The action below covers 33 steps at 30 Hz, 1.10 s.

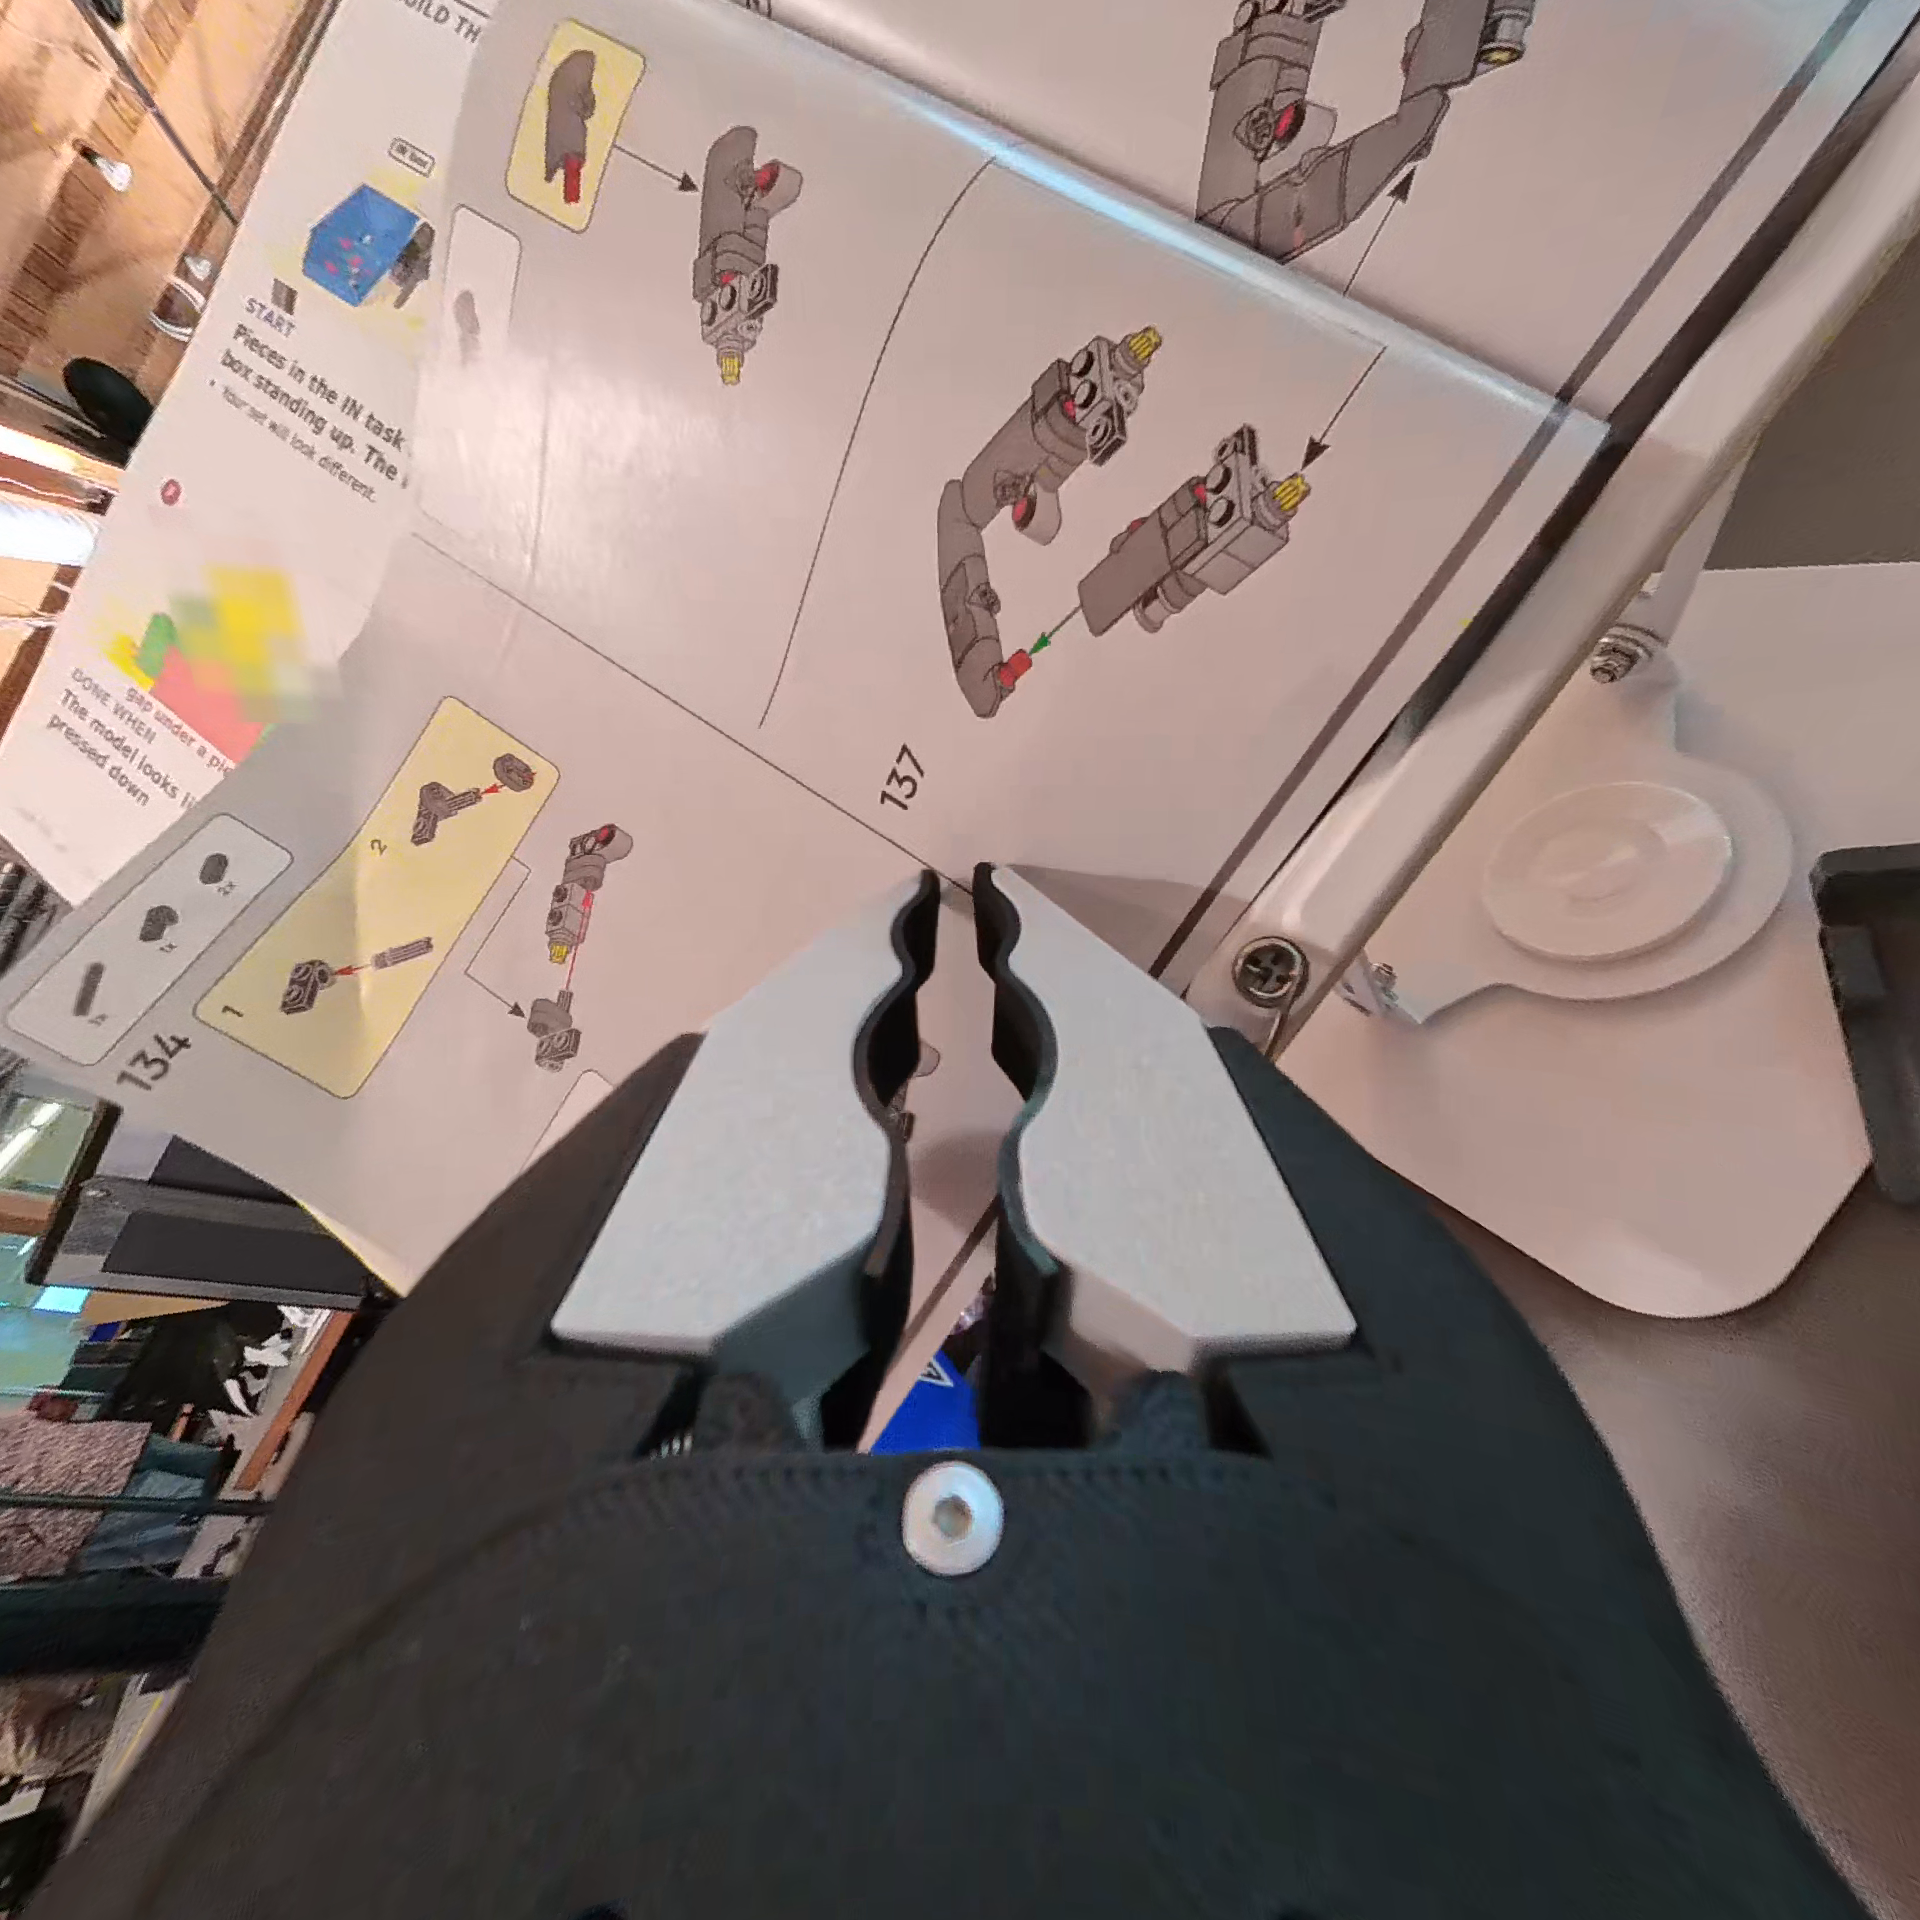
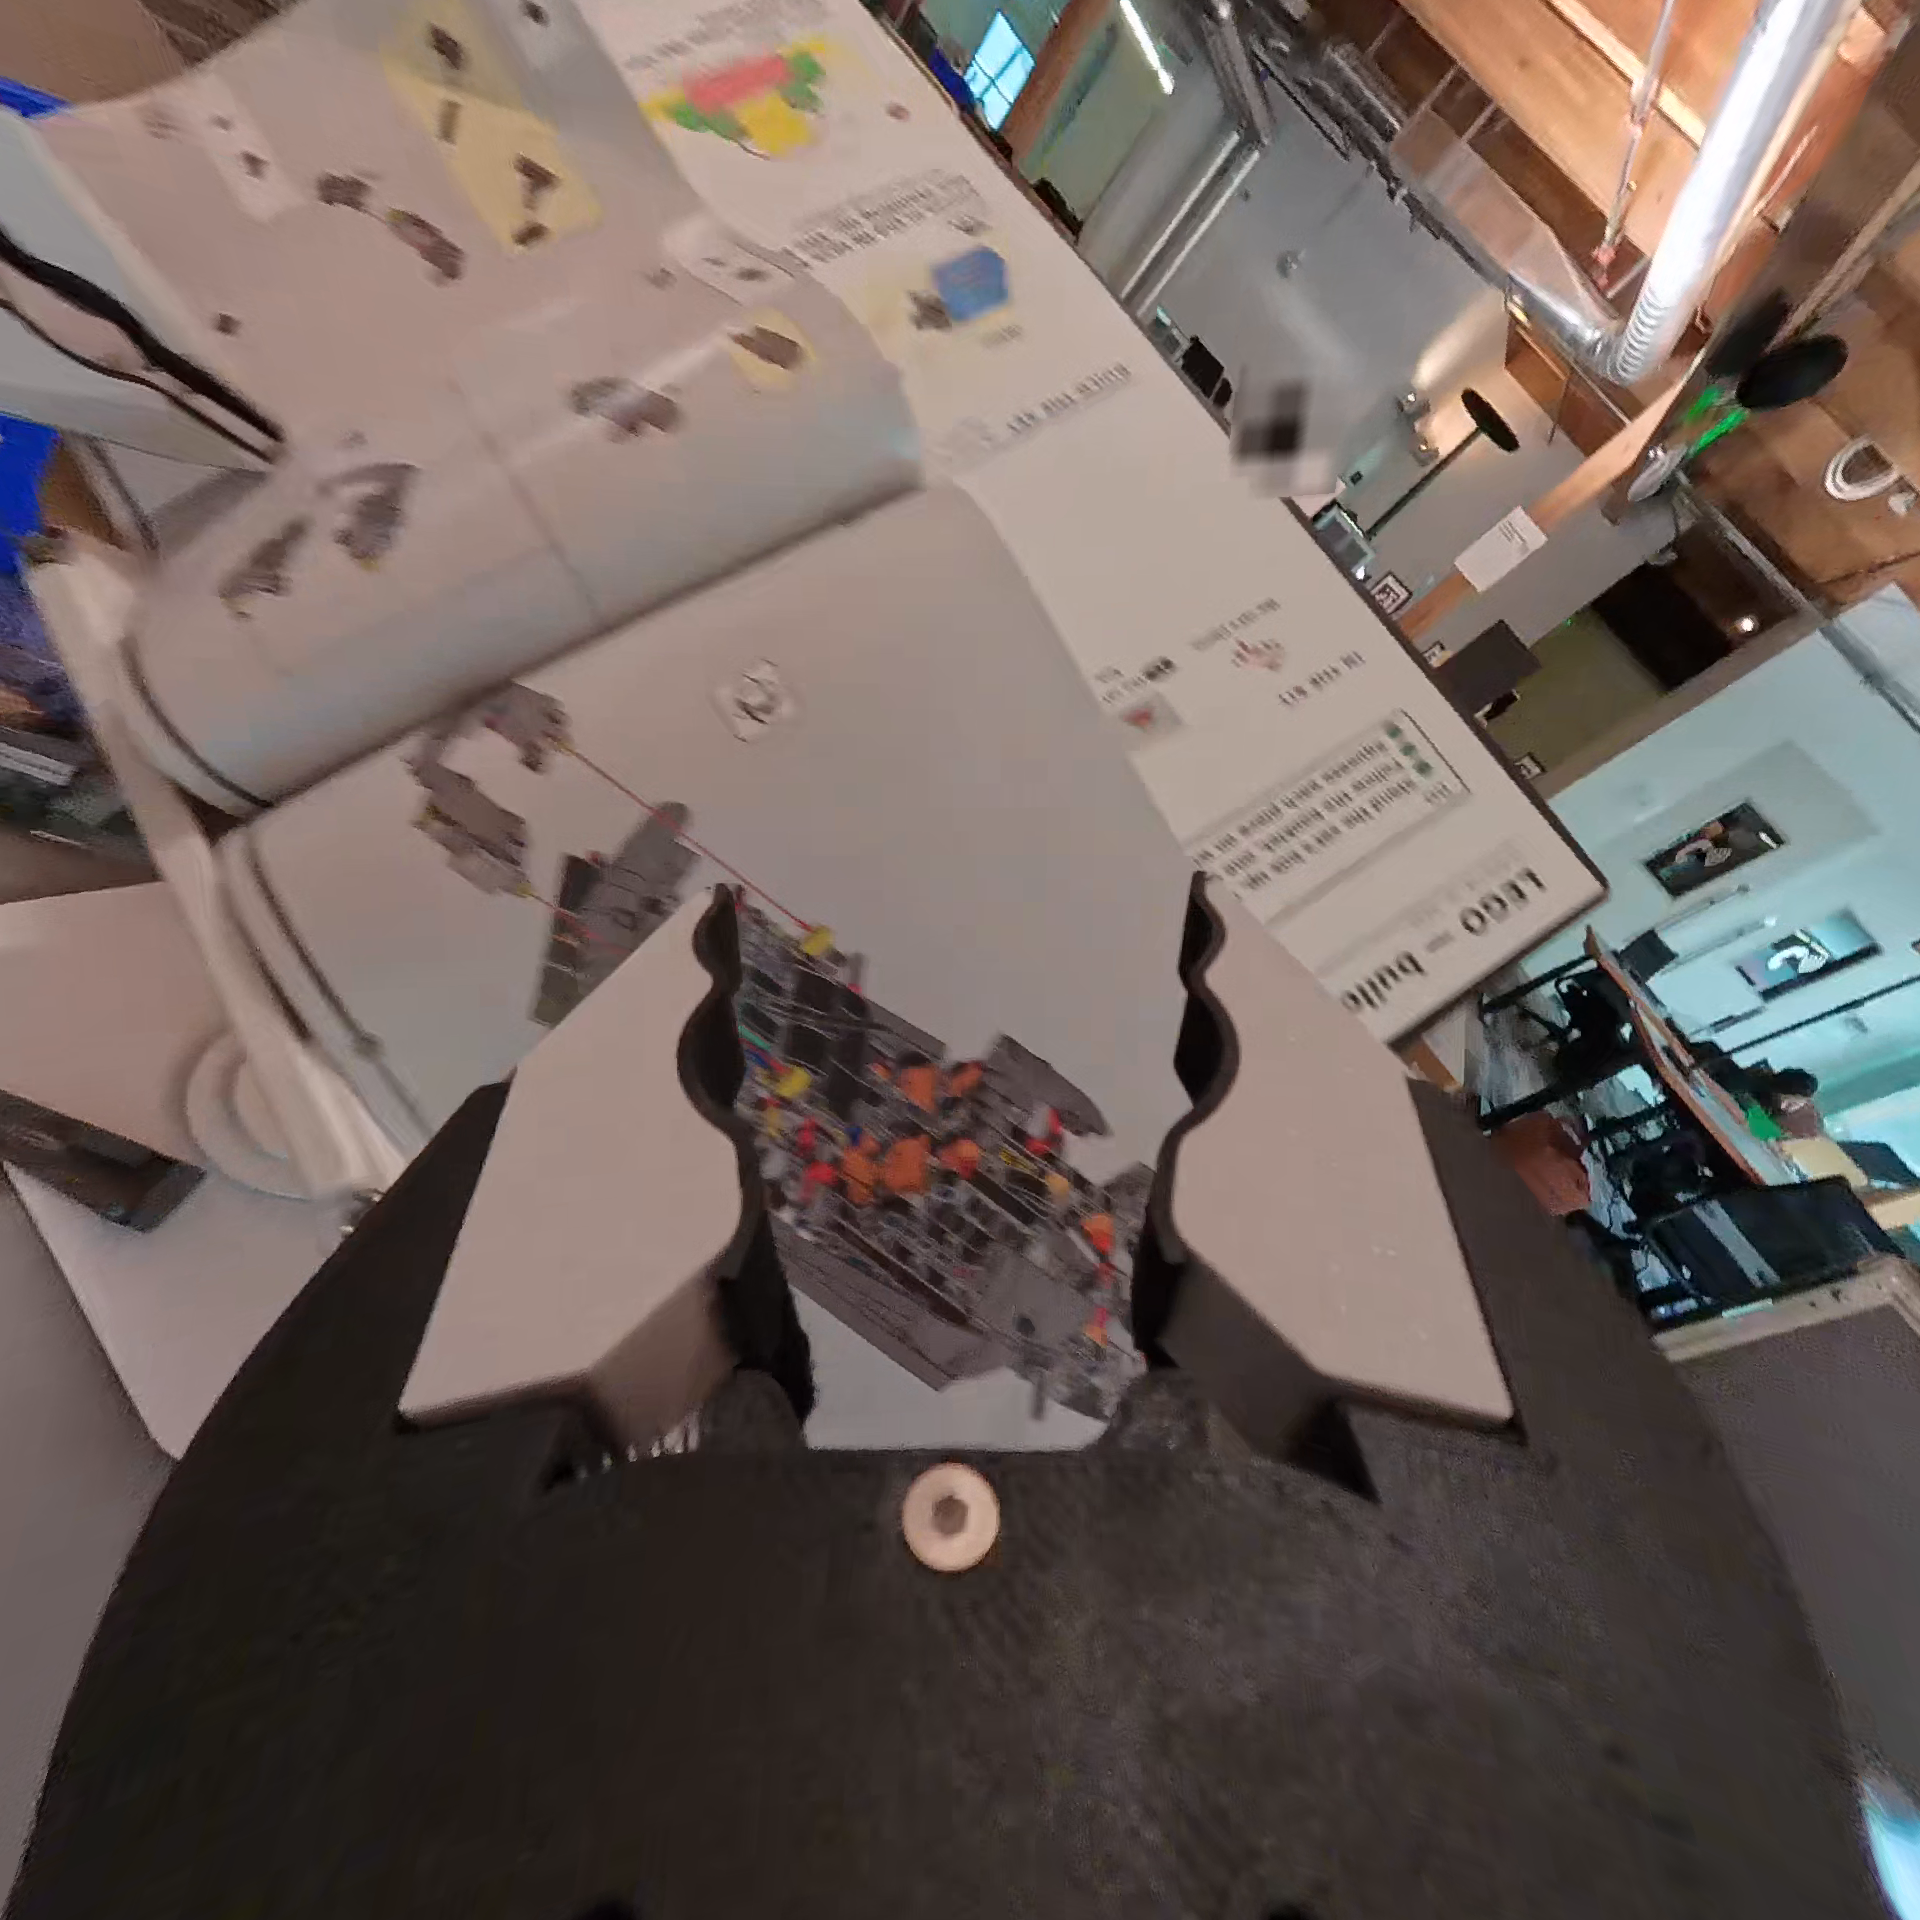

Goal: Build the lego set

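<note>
An open instruction booklet with drawings of grey brick parts leans on a white stand. My left gripper is at its lower page edge, and the jaws are almost together with a narrow slit between the pads. The page edge runs along that slit, and I see no pad pressing on it. My right gripper is wide open and empty, hovering over a booklet page that shows a colourful brick model picture. Further pages curl up beyond it. The right wrist view is blurred.
A white printed card stands behind the booklet; it also shows in the right wrist view. The stand has a screw and a round foot. A dark object lies at the right edge. A workshop room lies beyond. The grippers' ends are close to 25 centimetres from one another.
</note>
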Motion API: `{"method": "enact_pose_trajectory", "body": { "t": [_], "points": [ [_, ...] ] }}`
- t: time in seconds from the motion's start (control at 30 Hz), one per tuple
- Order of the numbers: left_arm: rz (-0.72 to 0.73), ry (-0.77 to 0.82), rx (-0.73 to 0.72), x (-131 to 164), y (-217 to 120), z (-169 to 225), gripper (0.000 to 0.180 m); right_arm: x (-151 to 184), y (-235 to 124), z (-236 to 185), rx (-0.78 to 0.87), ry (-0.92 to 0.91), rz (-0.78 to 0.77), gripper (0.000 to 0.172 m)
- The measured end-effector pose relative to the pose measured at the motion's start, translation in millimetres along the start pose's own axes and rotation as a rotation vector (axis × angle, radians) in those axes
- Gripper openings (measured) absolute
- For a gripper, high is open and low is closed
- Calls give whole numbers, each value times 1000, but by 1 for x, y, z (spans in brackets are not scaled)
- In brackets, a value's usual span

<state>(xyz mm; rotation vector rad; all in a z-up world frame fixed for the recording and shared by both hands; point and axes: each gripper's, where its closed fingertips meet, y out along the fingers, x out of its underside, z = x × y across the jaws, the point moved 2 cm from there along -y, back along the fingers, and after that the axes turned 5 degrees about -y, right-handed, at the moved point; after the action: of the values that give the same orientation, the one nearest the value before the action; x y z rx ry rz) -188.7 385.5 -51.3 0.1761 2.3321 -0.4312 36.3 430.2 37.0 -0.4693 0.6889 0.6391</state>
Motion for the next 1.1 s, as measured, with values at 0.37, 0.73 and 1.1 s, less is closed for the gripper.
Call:
{"method": "enact_pose_trajectory", "body": {
  "t": [0.37,0.73,1.1],
  "points": [
    [1,34,-27,2,0,2,0,57,20,21,-27,92,-151,85],
    [5,41,-17,4,-2,3,0,52,19,41,1,37,-165,97],
    [4,55,-22,4,-1,3,0,58,21,38,-42,49,-167,68]
  ]
}}
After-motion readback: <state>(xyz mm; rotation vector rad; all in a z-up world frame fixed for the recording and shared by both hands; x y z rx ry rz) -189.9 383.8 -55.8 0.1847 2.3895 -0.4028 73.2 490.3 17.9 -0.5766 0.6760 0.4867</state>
